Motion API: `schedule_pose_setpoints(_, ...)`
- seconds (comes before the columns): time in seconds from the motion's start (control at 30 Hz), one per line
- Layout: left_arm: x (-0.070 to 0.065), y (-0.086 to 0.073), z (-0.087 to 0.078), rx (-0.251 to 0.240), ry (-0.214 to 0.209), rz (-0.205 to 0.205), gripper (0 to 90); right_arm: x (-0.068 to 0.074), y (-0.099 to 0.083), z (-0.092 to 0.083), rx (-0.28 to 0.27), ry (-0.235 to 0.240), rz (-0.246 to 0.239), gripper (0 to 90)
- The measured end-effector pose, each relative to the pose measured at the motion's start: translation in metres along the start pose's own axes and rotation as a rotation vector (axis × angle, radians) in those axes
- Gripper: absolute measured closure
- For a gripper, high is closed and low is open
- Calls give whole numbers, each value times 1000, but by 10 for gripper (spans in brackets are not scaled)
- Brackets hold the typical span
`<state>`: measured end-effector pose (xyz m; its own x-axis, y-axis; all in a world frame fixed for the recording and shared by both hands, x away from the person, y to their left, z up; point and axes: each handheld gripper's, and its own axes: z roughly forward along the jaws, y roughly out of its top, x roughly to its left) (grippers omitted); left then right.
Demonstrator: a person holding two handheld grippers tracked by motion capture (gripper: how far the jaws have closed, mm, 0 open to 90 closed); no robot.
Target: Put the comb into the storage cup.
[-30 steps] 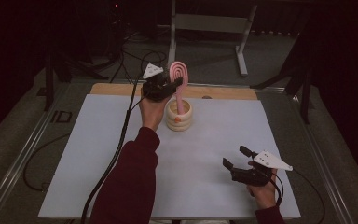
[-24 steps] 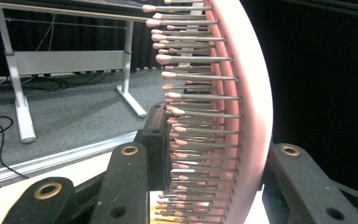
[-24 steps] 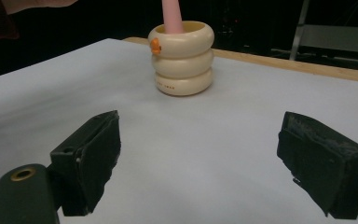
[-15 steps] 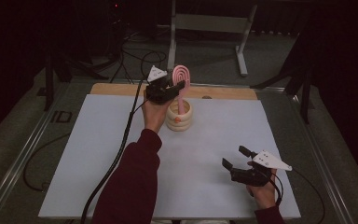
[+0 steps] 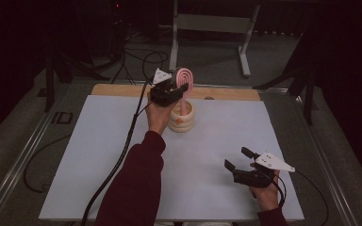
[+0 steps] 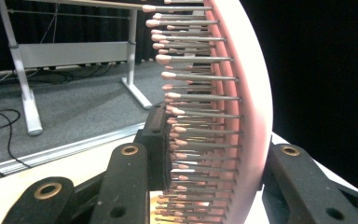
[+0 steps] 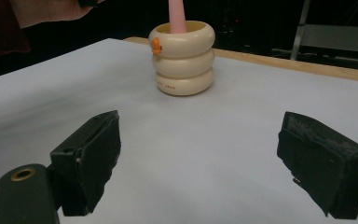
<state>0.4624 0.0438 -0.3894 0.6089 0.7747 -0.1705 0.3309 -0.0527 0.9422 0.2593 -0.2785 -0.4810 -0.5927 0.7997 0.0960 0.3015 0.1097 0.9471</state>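
A pink hairbrush [image 5: 185, 76] stands upright with its handle down in a cream ringed cup [image 5: 181, 117] at the back middle of the table. My left gripper [image 5: 174, 89] is shut on the brush head from the left side. In the left gripper view the bristled head [image 6: 247, 93] sits between the jaws of the left gripper [image 6: 219, 149]. My right gripper [image 5: 236, 158] rests near the front right, open and holding nothing. In the right gripper view the right gripper [image 7: 200, 154] faces the cup [image 7: 182, 58], which has a small orange mark and the pink handle [image 7: 177, 14] rising from it.
A white sheet [image 5: 99, 155] covers the table, with a wooden strip [image 5: 122, 89] along its back edge. The left gripper's black cable [image 5: 122, 155] trails down the left half of the sheet. A grey metal stand [image 5: 207, 23] is on the floor beyond the table.
The left gripper and the brush head have shifted slightly to the right above the cup. The right gripper has stayed put.
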Motion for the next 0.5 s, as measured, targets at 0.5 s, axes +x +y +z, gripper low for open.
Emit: schedule_pose_setpoints(0.5,1,-10,8,20,12,4,638,0,0,0,-3,-1,1,133)
